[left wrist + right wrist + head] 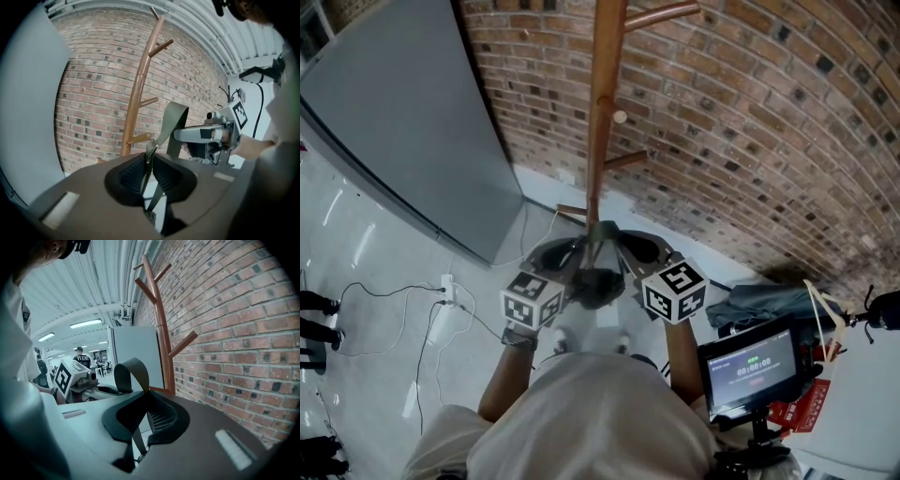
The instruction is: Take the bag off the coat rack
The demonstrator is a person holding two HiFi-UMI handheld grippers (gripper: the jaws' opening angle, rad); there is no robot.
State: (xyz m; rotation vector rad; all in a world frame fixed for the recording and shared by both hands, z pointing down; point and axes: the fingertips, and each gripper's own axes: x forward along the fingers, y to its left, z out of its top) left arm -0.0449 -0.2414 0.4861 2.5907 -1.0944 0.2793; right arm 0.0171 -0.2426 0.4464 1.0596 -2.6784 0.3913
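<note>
The wooden coat rack stands against the brick wall, and its pegs show nothing hanging on them. Both grippers meet in front of its pole, each on the olive-green bag strap. The dark bag hangs between and below them. My left gripper is shut on the strap just under its metal buckle. My right gripper is shut on the strap where it loops upward. The left gripper view shows the right gripper to the right of the rack.
A large grey panel leans on the brick wall left of the rack. A power strip and cables lie on the white floor. A screen on a stand and a heap of blue-grey cloth sit at the right.
</note>
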